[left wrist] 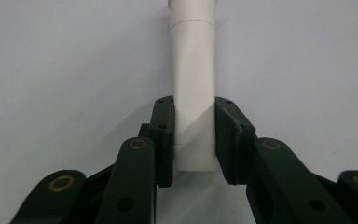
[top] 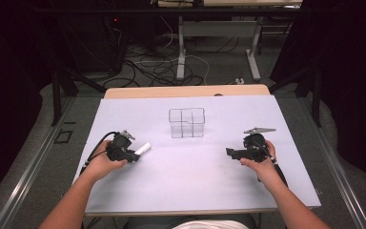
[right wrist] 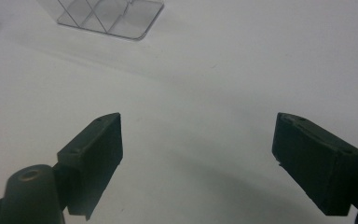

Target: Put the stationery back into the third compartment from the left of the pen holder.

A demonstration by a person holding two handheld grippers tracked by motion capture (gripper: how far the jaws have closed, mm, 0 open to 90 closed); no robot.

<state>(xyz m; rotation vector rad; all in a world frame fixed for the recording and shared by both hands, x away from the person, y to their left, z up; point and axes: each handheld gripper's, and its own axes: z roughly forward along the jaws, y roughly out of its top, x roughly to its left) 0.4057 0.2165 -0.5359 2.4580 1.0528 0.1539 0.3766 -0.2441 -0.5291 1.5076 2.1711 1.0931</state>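
**Helper:** Dark room all around, cables on the floor behind. What is on the big white table (top: 186,191)?

**Me:** First the clear box with little rooms inside (top: 187,123), standing in the middle, far side. Then my two hands. Then the small white tube (top: 143,149), lying low at the left side of the table, well apart from the box.

**Helper:** Who has the tube?

**Me:** My left gripper (left wrist: 193,135) is squeezing it. The tube's near end sits between the two black pads and the rest sticks straight out ahead. My right gripper (right wrist: 198,154) rests spread wide with nothing in it.

**Helper:** How do I do it well?

**Me:** I think: keep squeezing, lift straight up, keep the tube from slipping.
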